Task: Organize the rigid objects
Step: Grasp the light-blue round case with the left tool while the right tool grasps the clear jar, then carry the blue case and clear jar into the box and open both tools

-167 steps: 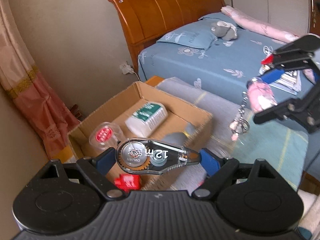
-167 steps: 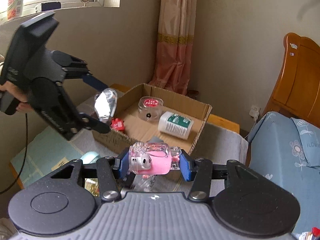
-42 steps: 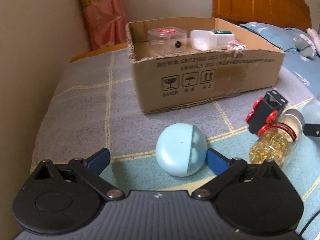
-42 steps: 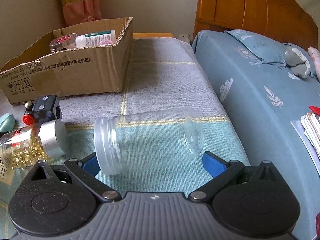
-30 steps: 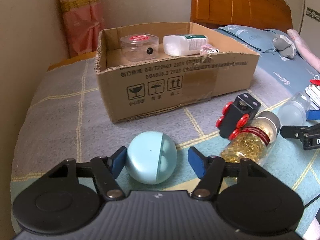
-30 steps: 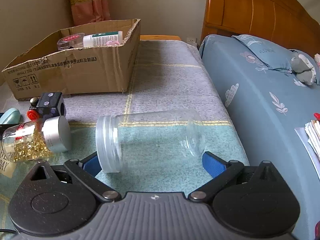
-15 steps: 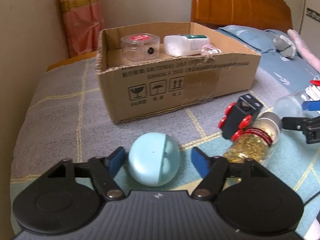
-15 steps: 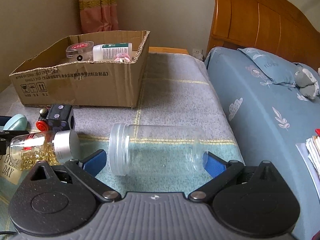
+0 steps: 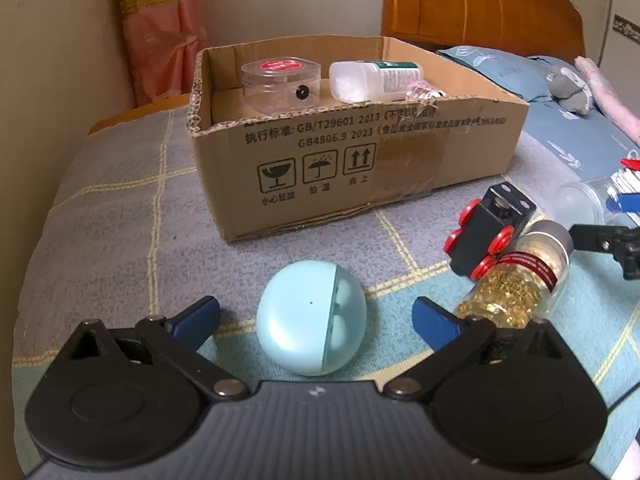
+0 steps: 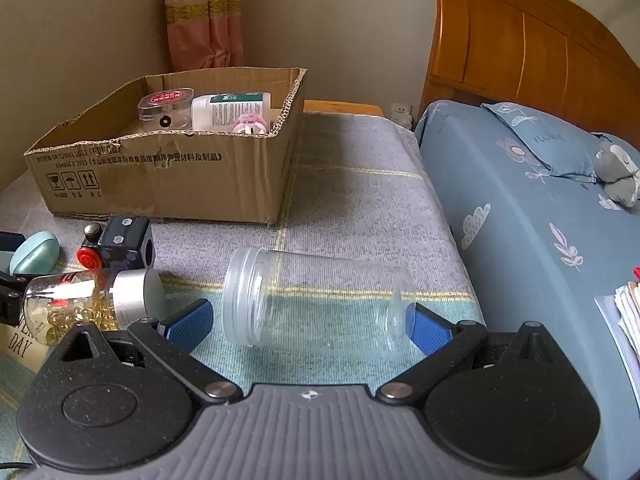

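- The left gripper (image 9: 316, 314), at the bottom of the left wrist view, is spreading its jaws; the pale blue egg-shaped plastic case (image 9: 311, 322) lies between them, untouched by either pad. Being rounded, the case may roll on the checked cloth of the desk (image 9: 120, 216) if one pad reaches it first.
- The right gripper (image 10: 310, 324) stands apart around the clear plastic jar lying on its side (image 10: 316, 302); its right pad looks close to the jar's base. The smooth jar could slip or spin out of an end-to-end grip.
- Just right of the case, the glass bottle of golden capsules (image 9: 516, 284) and the black toy block with red wheels (image 9: 486, 232) crowd the left gripper's right finger; a sideways move could knock them.
- Farther back, the open cardboard box (image 9: 360, 160) already holds several things, and a careless drop could strike them.
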`<state>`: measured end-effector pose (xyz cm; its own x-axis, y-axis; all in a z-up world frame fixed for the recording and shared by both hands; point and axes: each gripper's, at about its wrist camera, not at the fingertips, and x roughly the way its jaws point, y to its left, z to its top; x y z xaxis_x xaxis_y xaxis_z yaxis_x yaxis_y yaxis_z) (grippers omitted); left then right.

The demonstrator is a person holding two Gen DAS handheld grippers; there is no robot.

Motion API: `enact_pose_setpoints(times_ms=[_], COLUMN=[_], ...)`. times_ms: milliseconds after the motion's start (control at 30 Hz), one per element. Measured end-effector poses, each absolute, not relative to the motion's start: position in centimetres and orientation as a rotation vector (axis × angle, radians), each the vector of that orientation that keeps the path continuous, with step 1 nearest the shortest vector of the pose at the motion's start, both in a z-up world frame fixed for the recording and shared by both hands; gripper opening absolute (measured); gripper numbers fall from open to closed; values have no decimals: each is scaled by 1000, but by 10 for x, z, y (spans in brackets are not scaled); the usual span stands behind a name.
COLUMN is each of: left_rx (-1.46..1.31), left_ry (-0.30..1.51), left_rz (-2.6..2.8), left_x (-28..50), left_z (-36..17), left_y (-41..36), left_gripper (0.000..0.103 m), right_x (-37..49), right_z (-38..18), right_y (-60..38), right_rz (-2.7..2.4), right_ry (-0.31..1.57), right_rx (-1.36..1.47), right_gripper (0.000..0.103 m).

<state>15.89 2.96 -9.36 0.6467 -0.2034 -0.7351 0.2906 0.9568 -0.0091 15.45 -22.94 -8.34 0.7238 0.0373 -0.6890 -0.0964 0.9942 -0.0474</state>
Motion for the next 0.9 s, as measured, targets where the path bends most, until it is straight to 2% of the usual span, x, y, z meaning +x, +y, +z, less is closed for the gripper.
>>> enact_pose_setpoints(times_ms=[67, 133, 233, 400, 467, 533, 900], left_rx=[127, 146, 164, 182, 185, 187, 222], left_ry=[814, 812, 827, 844, 848, 852, 891], left_rz=[-313, -353, -380, -407, -410, -411, -435], left_x=[158, 158, 161, 165, 166, 167, 169], left_z=[-91, -88, -85, -83, -82, -81, -76], left_y=[31, 31, 29, 31, 33, 34, 35], left_gripper=[88, 74, 66, 60, 56, 52, 52], right_x=[155, 156, 157, 160, 161, 162, 154], right_z=[-83, -82, -80, -79, -80, -79, -64], right_y=[-229, -229, -228, -227, -226, -226, -225], right_rz=[76, 81, 83, 68, 59, 48, 104], right_ry=[758, 757, 756, 774, 783, 796, 781], right_rx=[-83, -78, -71, -59, -62, -63, -125], right_gripper=[103, 103, 103, 102, 97, 96, 96])
